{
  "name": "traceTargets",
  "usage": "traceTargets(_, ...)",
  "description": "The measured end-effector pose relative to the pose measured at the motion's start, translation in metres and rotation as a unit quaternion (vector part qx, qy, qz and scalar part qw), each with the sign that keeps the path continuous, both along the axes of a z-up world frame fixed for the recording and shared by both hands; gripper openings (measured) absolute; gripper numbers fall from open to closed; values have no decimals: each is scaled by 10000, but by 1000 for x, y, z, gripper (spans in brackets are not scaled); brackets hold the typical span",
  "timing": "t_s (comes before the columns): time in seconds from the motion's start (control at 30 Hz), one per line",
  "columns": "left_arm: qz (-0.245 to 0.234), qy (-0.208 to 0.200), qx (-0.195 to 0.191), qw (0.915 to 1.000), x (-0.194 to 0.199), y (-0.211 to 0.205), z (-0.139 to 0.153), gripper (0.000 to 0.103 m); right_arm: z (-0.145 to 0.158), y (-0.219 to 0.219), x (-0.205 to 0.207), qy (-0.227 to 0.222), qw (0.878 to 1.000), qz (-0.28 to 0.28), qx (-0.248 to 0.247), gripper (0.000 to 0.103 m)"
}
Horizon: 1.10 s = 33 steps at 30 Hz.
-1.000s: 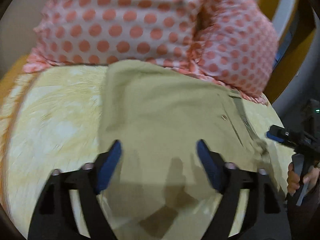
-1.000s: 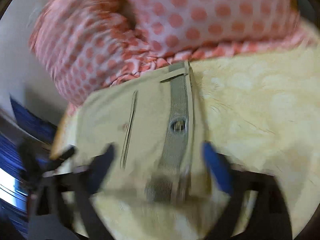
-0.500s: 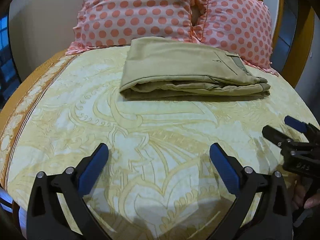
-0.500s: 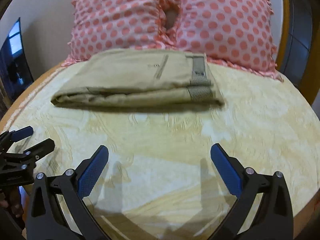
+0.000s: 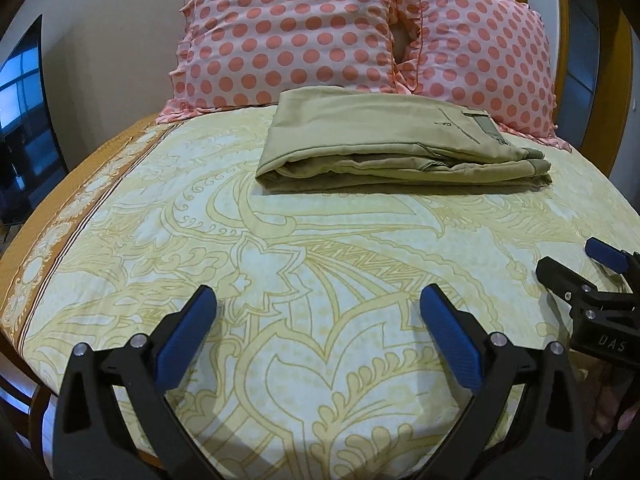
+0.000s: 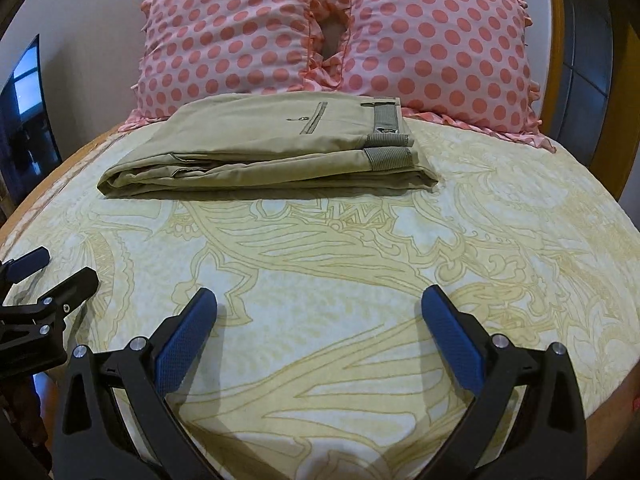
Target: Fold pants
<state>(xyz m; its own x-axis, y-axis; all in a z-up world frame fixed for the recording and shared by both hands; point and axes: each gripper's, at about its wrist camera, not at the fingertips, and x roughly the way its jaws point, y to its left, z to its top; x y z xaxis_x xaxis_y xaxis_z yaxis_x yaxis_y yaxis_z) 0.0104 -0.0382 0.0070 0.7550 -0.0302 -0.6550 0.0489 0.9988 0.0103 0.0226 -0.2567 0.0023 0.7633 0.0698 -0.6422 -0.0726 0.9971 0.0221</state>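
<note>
The khaki pants (image 5: 392, 140) lie folded in a flat stack on the bed, just in front of the pillows; they also show in the right wrist view (image 6: 272, 148), waistband to the right. My left gripper (image 5: 318, 308) is open and empty, well back from the pants over the bedsheet. My right gripper (image 6: 319, 308) is open and empty, equally far back. The right gripper shows at the right edge of the left wrist view (image 5: 576, 264), and the left gripper at the left edge of the right wrist view (image 6: 52, 268).
Two pink polka-dot pillows (image 5: 296, 36) (image 6: 432, 40) stand against the headboard behind the pants. The yellow patterned bedsheet (image 5: 304, 248) covers the bed. A dark screen (image 5: 24, 120) stands to the left of the bed.
Both grippers have pulled back from right above the pants toward the bed's near edge. The folded pants lie where they were, both grippers open throughout.
</note>
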Motion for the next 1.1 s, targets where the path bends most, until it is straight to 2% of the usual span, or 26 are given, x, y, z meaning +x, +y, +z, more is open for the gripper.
traceTargets(1.1,5,63,2,10000,3,0,0,101,-1,1,0,-2,10000,-14,-4,102)
